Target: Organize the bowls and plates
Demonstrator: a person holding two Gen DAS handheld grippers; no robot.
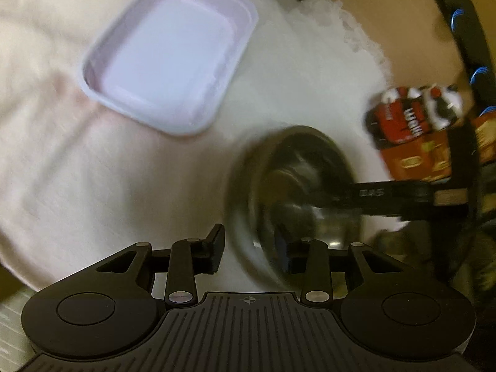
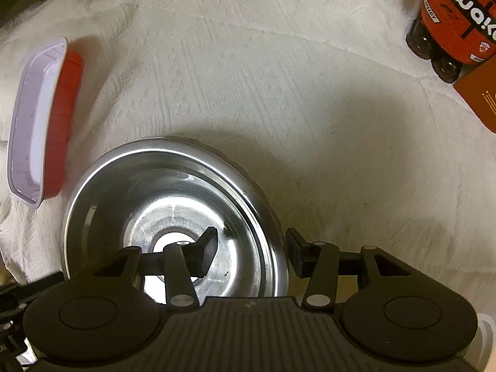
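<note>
Right gripper (image 2: 251, 252) straddles bowl (image 2: 173, 217) rim, jaws apart, not clamped; left gripper (image 1: 251, 252) open beside same rim; tray (image 1: 167, 52) well apart, beyond.

A wrinkled white woven tablecloth (image 2: 279, 71) w/ lacy edge covered the table; tan floor (image 1: 403, 15) showed beyond the far right edge. Warm, dim light; red-and-black drink pack (image 2: 455, 21) & brown carton (image 2: 477, 93) far right.
</note>
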